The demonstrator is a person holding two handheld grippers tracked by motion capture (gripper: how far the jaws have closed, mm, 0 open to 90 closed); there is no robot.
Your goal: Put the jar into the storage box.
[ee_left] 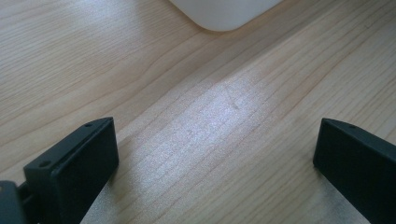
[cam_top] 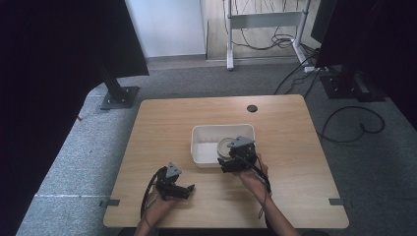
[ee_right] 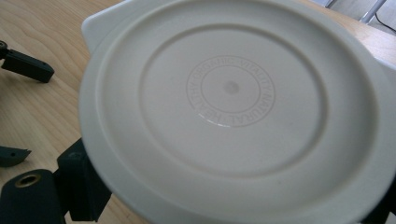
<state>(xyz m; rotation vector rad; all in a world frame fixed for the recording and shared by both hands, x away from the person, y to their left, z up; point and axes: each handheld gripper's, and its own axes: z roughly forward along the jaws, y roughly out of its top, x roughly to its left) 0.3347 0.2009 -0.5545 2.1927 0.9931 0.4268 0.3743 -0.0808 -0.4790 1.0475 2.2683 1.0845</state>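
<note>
A round white lid (ee_right: 229,107) takes up most of the right gripper view, with a ring of raised letters around its centre. Its lower edge sits between the black jaws of the right gripper (cam_top: 232,158), which are closed on it. In the high view the lid (cam_top: 226,145) is a pale disc in the middle of the frame, over the right part of a white tub (cam_top: 200,147), near its front wall. The tub stands on a wooden table (cam_top: 162,123), a little right of the table's centre.

The left gripper (cam_top: 184,190) is at the lower left of the high view, low over the table and well apart from the tub. In the left gripper view its jaws stand wide apart with bare wood between them, and a rounded corner of the tub (ee_left: 224,14) is at the top edge.
</note>
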